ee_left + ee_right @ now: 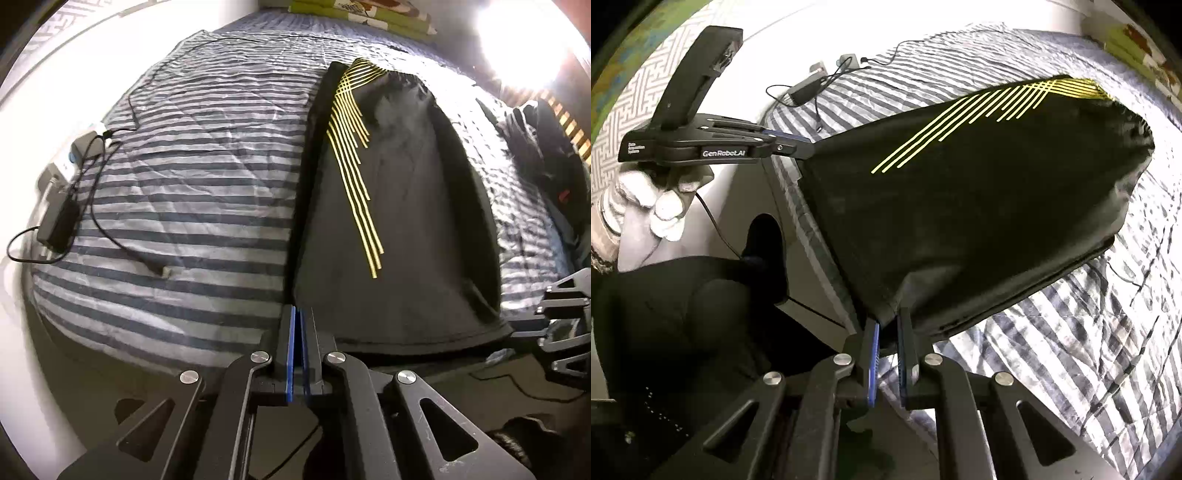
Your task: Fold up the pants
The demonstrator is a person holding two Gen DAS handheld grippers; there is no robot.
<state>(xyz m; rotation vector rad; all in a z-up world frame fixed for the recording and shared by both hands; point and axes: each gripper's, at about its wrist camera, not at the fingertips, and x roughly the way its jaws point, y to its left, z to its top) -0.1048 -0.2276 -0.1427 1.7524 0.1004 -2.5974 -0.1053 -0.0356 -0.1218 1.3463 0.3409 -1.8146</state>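
Note:
Black pants (399, 221) with thin yellow stripes lie lengthwise on a blue-and-white striped bed (192, 177), waistband at the far end. My left gripper (298, 312) is shut on the near left hem corner at the bed's edge. In the right wrist view the same pants (960, 203) stretch taut between both tools. My right gripper (888, 319) pinches the other hem corner, with the fabric tucked between its blue pads. The left gripper (807, 147) shows at upper left, held by a white-gloved hand (665, 206).
A black power adapter (59, 221) with looping cables lies on the bed's left side. Green cushions (362, 14) sit at the far end. Dark clothes (546, 147) are heaped at the right. The person's dark-clad legs (683, 314) stand by the bed's near edge.

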